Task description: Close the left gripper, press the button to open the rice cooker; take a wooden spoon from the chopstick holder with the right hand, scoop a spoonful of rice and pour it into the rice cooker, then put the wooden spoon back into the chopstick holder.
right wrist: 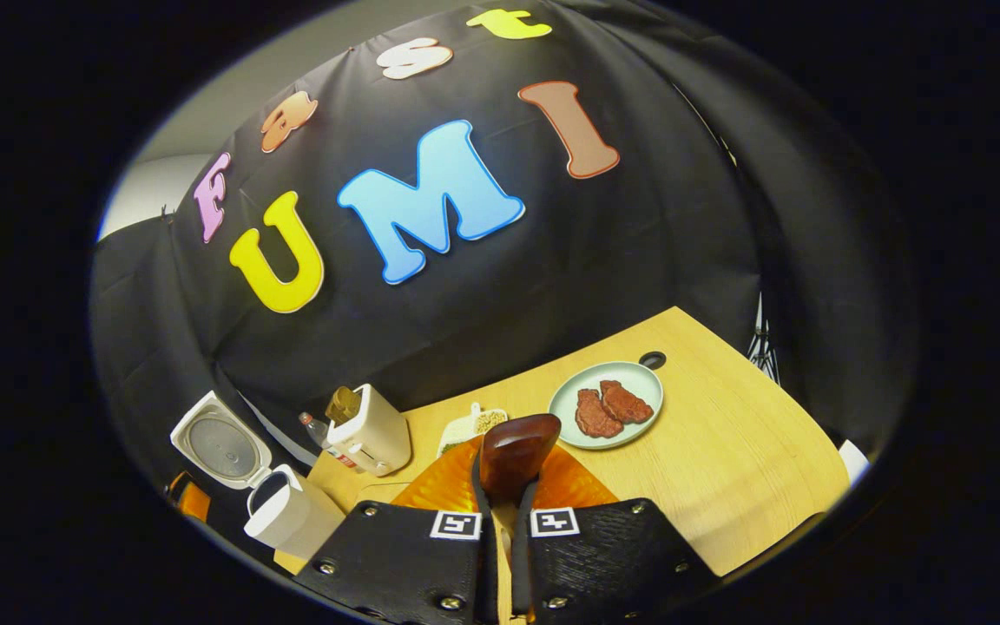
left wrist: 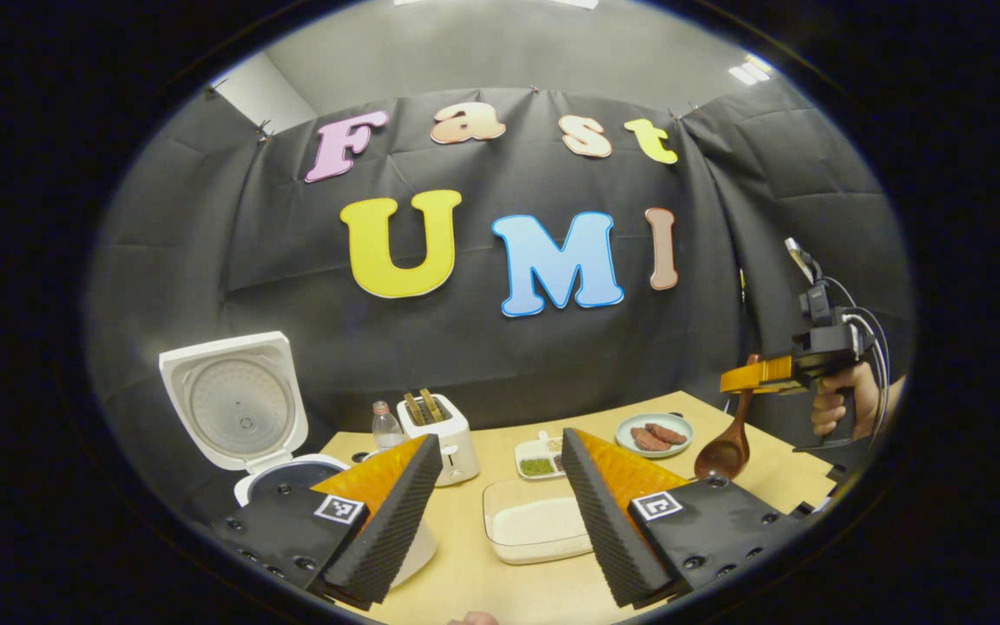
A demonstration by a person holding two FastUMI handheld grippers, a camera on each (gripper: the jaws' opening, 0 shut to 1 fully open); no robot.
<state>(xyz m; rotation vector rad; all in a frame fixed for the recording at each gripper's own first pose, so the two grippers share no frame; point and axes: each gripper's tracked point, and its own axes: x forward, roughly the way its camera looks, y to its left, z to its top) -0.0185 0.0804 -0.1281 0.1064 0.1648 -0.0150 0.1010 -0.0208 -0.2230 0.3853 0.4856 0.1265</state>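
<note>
Both fingers of the right gripper [right wrist: 500, 512] pinch the wooden spoon [right wrist: 517, 451]; the left gripper [left wrist: 500, 512] fingers are spread.

Setting: a staged kitchen mock-up inside a recording booth, not a real home. Black cloth [left wrist: 500, 347] hangs as backdrop on all sides of a light wooden table [right wrist: 726, 469]. Kitchen props on the table: rice cooker [left wrist: 244, 417] with lid up, toaster [left wrist: 448, 434], plate of meat [right wrist: 606, 404], clear tray of rice [left wrist: 535, 521], water bottle [left wrist: 385, 425].
</note>
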